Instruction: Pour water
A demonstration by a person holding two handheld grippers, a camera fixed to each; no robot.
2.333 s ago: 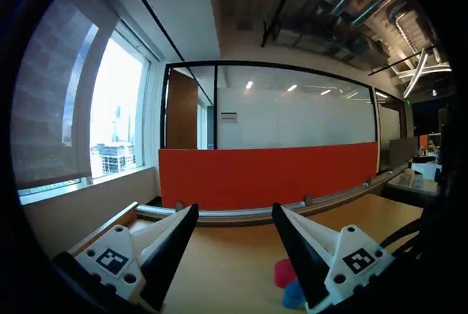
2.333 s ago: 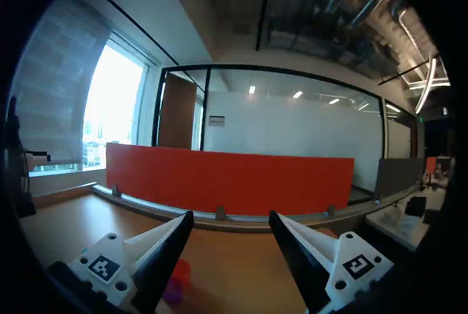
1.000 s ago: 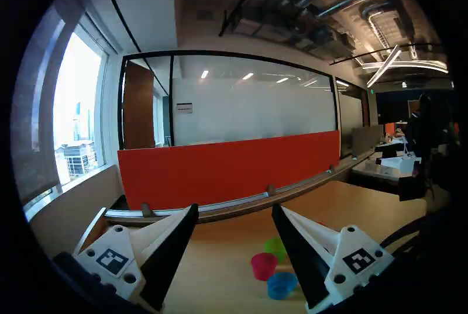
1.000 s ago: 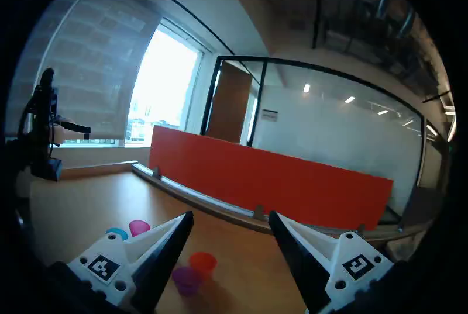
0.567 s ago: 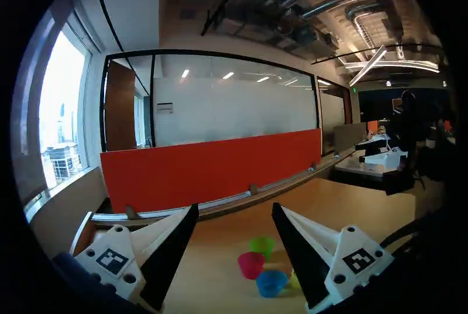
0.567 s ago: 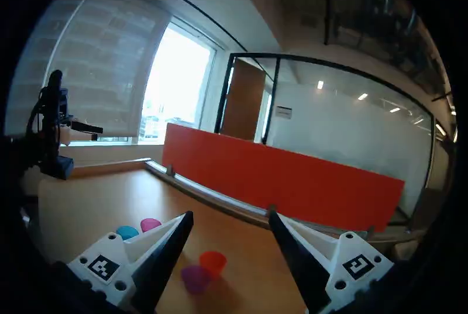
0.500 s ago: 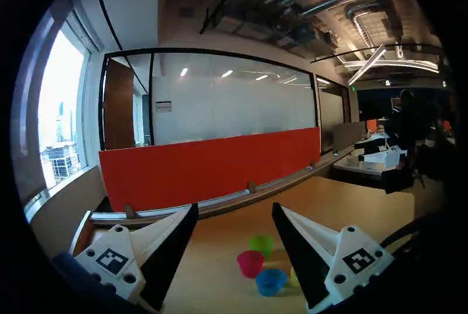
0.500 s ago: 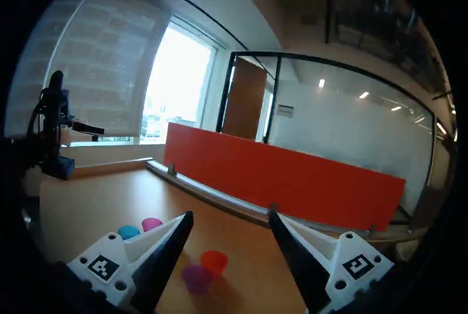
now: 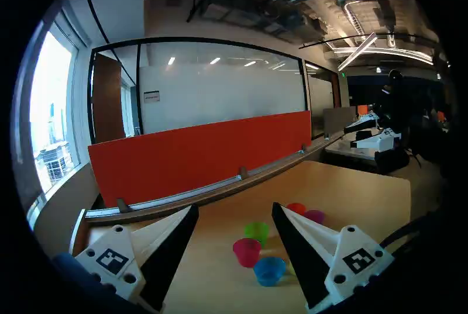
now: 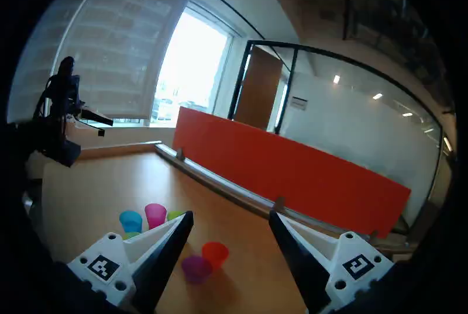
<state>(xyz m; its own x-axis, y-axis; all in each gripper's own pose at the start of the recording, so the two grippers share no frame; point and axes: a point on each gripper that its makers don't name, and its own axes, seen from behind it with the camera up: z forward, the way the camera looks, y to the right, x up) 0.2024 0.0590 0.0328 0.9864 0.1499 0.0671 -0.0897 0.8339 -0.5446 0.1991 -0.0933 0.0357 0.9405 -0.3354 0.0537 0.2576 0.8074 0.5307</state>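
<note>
In the left gripper view, the left hand-held gripper point(image 9: 234, 206) is released, its two fingers spread wide with nothing between them, held above the wooden surface point(image 9: 362, 197). In the gap between the fingers stand a pink cup point(image 9: 247, 251), a green cup point(image 9: 256, 232) just behind it, and a blue cup point(image 9: 269, 270) nearest the camera, close by the right finger; all three are upright and bunched together. Farther off, a red cup point(image 9: 296, 208) and a purple cup point(image 9: 315, 216) show over the right finger's upper edge. An orange panel point(image 9: 199, 156) runs along the far edge of the surface. In the right gripper view, the right hand-held gripper point(image 10: 230, 213) is likewise released and grasps nothing. To the left of its left finger stand the blue cup point(image 10: 131, 220) and the pink cup point(image 10: 155, 215), with the green cup point(image 10: 174, 214) partly hidden behind that finger. Low in the gap, near the left finger, the purple cup point(image 10: 196, 268) stands just beside the red cup point(image 10: 214, 254). A bright window point(image 10: 187, 74) lies beyond the surface.
</note>
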